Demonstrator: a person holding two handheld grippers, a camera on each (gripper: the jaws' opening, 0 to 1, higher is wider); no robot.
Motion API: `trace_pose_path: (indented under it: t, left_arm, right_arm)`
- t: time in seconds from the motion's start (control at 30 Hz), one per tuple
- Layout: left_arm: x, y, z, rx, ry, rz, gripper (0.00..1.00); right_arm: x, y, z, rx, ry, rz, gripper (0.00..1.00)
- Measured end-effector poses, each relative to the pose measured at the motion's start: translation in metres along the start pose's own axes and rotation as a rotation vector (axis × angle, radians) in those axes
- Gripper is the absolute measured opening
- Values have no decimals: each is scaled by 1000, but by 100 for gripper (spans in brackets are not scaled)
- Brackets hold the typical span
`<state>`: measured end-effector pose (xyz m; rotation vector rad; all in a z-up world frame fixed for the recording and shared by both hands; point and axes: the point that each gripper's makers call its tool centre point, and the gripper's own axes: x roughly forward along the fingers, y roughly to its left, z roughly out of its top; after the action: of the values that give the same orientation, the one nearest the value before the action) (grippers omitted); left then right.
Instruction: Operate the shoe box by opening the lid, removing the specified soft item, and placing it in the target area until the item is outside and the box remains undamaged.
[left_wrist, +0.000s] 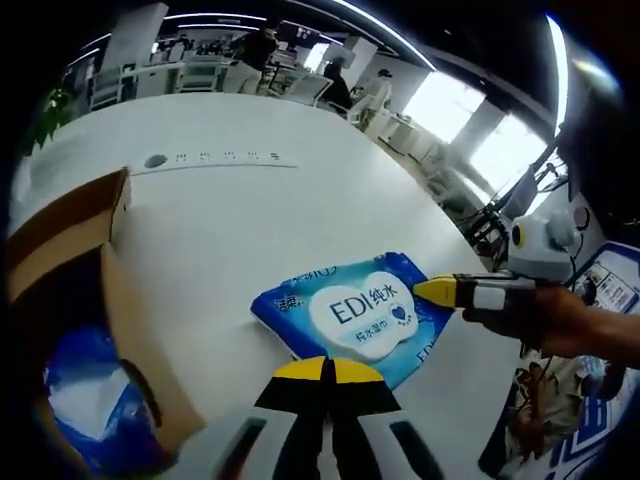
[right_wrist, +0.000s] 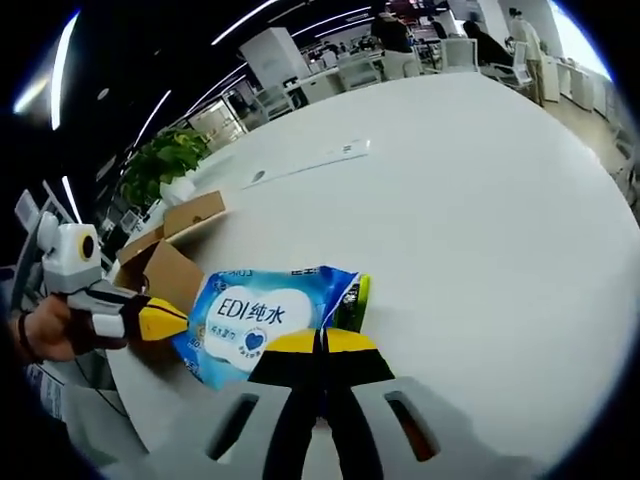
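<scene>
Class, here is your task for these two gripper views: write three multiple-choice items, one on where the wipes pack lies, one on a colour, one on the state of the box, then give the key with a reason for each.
1. Where does the wipes pack lie?
A. inside the box
B. on the white table, beside the box
C. on the floor

2. What colour are the tips of the left gripper?
A. yellow
B. red
C. green

3. In what state is the box?
A. taped shut
B. crushed flat
C. open, flaps up

Key:
1 B: the pack rests flat on the table, outside the cardboard wall.
2 A: both jaws end in yellow pads, as do those of the right gripper.
3 C: the flaps stand up, and blue packaging shows inside.
</scene>
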<state>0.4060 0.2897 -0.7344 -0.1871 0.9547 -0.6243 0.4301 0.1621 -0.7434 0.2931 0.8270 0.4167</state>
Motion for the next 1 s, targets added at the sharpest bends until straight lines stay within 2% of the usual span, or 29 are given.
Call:
trace_pose_path:
  t: [0.57,0.73,1.0]
  left_arm:
    - [0,3,0,5,11,11,0]
    - [1,5,1,-20,14,16,0]
    - [1,9,3,-14,9,29,1]
  right_arm:
    - [0,-3,-1,32,-6,-39,0]
    - [-2,-3,-4,70,-16,-55,0]
    - [-6,-3,-11,139,-37,-57,0]
